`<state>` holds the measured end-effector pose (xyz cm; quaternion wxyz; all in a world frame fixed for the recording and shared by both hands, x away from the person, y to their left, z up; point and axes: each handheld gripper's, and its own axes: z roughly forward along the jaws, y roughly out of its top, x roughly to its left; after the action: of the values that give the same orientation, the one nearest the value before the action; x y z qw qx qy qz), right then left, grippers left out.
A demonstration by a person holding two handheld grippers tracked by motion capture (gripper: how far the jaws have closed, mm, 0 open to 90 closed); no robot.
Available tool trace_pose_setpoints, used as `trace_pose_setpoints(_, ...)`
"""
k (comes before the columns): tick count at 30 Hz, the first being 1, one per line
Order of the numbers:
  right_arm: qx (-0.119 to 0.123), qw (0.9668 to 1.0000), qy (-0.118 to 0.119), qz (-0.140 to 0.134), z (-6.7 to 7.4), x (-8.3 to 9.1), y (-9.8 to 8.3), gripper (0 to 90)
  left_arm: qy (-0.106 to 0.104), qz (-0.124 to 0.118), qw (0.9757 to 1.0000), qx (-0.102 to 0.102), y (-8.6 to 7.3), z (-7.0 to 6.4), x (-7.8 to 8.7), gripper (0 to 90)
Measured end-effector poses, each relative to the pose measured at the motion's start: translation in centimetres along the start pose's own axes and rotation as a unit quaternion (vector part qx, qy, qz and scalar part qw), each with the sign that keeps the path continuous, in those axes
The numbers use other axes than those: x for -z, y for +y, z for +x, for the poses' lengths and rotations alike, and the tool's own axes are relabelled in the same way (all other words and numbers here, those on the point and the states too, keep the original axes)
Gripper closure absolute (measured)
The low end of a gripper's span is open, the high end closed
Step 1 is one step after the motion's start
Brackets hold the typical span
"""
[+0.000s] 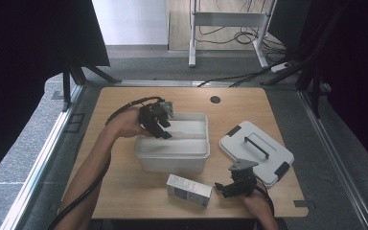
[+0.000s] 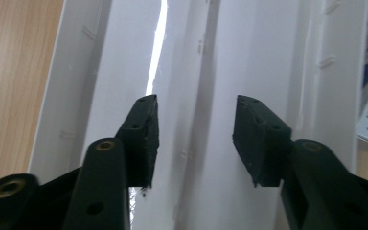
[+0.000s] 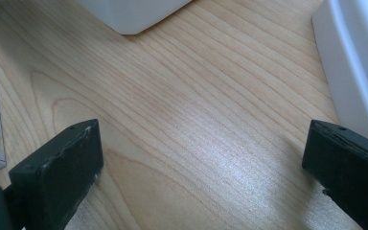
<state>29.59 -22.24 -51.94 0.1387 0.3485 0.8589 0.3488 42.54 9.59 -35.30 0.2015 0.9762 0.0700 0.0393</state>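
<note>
White plastic is what the work is about: an open translucent storage bin (image 1: 172, 146) is standing in the middle of the wooden table (image 1: 124, 191), and its white lid with black clips (image 1: 256, 152) is lying apart, to the right of it. The left gripper (image 1: 159, 125) is hanging over the bin's left end, pointing down into it; in the left gripper view its jaws are standing partly apart with nothing between the pads (image 2: 146, 139), only the bin's pale inner wall (image 2: 206, 72) behind them, so it is grasping nothing. The right gripper (image 1: 230, 188) is resting low near the front edge, between the small printed carton (image 1: 189, 189) and the lid, with its jaws spread wide over bare wood and touching nothing. I am judging that the packing is at its beginning: the lid is already off, the bin is looking empty as far as I can see, and the carton is lying outside, just in front of the bin. What is remaining, it seems, is to put the carton inside and to close the lid on the bin.
</note>
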Motion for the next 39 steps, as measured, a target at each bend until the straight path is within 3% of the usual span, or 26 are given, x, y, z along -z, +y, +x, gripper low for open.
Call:
trace_pose_setpoints(9, 0.000, 1.0000, 0.000, 0.000, 0.0, 0.0, 0.0, 0.0, 0.003, 0.038, 0.9989, -0.026, 1.1, 0.5, -1.8, 70.5)
trace_pose_setpoints(14, 0.000, 1.0000, 0.000, 0.000, 0.0, 0.0, 0.0, 0.0, -0.014, 0.051, 0.9979, -0.039, 1.3, 0.4, -2.5, 80.8)
trace_pose_setpoints(17, 0.000, 1.0000, 0.000, 0.000, 0.0, 0.0, 0.0, 0.0, -0.020, 0.052, 0.9975, -0.044, 1.4, 0.4, -2.6, 87.2)
trace_pose_setpoints(23, -0.001, 1.0000, 0.000, 0.000, 0.0, 0.0, 0.0, 0.0, -0.021, 0.046, 0.9974, -0.051, 1.5, 0.3, -2.4, 89.1)
trace_pose_setpoints(29, 0.000, 1.0000, 0.000, 0.000, 0.0, 0.0, 0.0, 0.0, -0.015, 0.034, 0.9978, -0.054, 2.0, 0.1, -1.7, 89.3)
trace_pose_setpoints(35, 0.000, 1.0000, -0.001, 0.000, 0.0, 0.0, 0.0, 0.0, -0.005, 0.003, 0.9988, -0.048, 2.5, -0.2, 0.8, 89.2)
trace_pose_setpoints(39, -0.001, 1.0000, -0.001, 0.001, 0.0, 0.0, 0.0, 0.0, 0.009, 0.010, 0.9992, -0.037, 2.6, -0.5, 1.8, 89.1)
